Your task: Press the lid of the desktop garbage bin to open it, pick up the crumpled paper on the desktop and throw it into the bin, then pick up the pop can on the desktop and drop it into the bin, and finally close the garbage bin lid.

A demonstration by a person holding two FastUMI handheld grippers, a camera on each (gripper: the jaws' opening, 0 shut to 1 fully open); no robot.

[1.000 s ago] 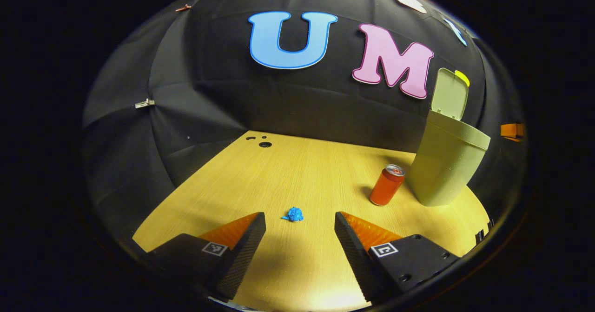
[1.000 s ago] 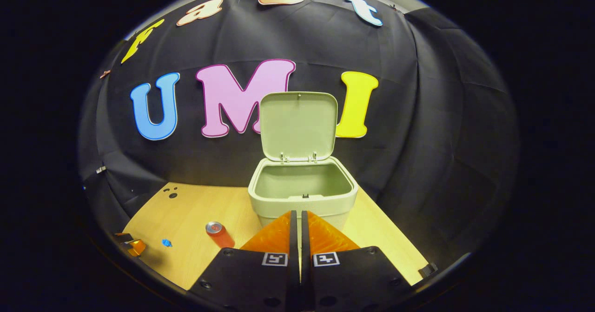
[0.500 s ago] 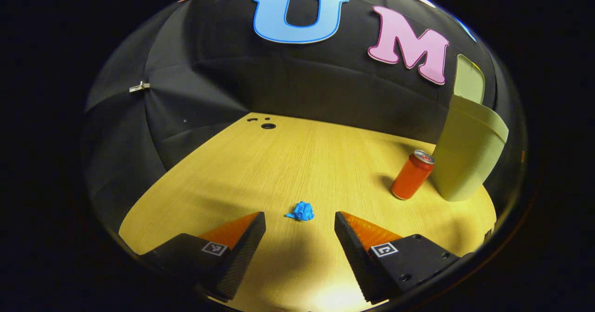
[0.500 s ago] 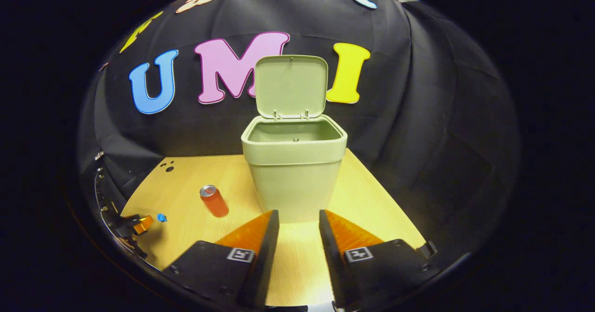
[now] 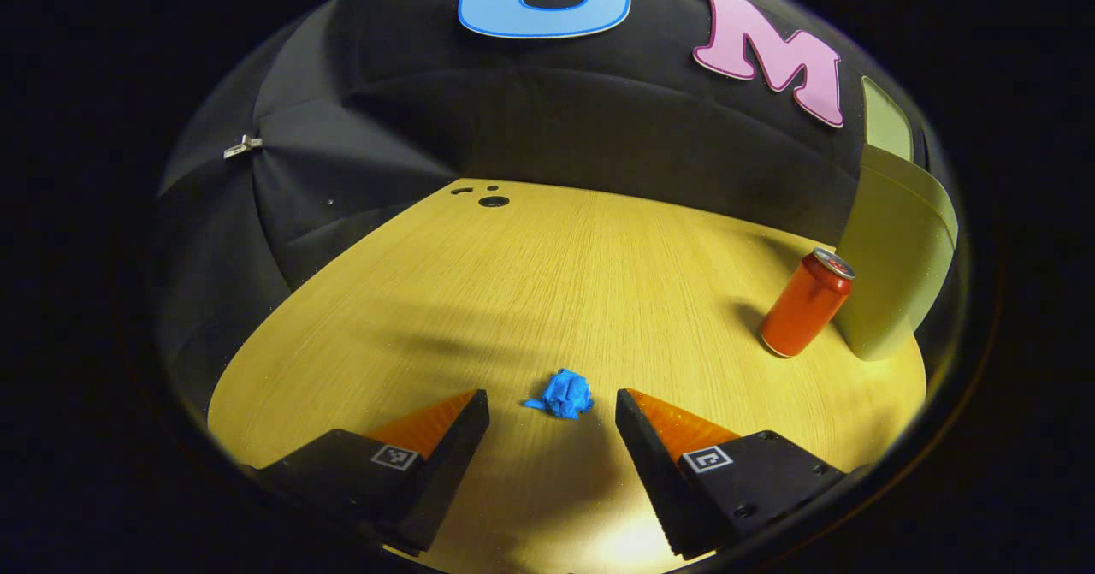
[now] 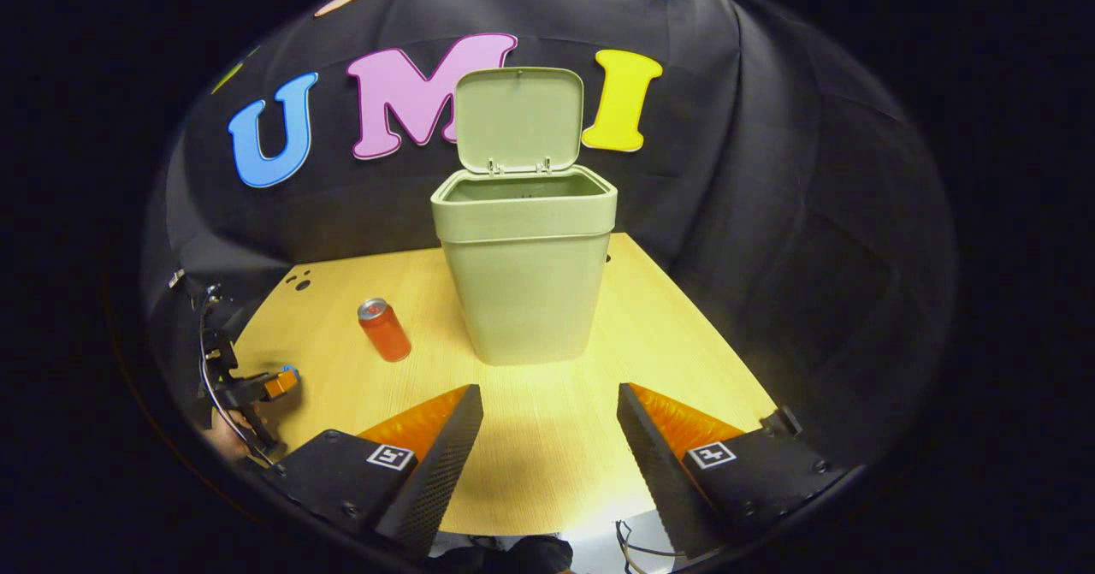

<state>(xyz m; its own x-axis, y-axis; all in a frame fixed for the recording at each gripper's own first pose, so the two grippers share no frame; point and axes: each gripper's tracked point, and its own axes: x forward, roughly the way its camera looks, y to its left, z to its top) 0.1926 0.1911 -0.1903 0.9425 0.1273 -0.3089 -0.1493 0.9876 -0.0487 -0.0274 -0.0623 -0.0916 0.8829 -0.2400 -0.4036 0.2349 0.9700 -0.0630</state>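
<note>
A small blue crumpled paper [image 5: 563, 394] lies on the wooden desktop [image 5: 547, 283], just ahead of my open left gripper [image 5: 552, 411] and level with its fingertips. An orange-red pop can [image 5: 804, 302] stands upright at the right, close beside the pale green bin [image 5: 898, 266]. In the right gripper view the bin [image 6: 526, 266] stands in the middle with its lid [image 6: 518, 117] raised upright. The can [image 6: 384, 329] is to the bin's left. My right gripper [image 6: 549, 407] is open, well short of the bin, with nothing between its fingers. The left gripper [image 6: 278, 381] appears far left, low over the desk.
Small round holes [image 5: 493, 201] mark the desktop's far corner. Black cloth walls close in the desk at the back and sides. A cable [image 6: 637, 553] hangs below the near desk edge in the right gripper view.
My right gripper went from shut to wide open and pulled back and down from the bin. My left gripper moved forward and lower, bringing the blue paper close to its fingertips.
</note>
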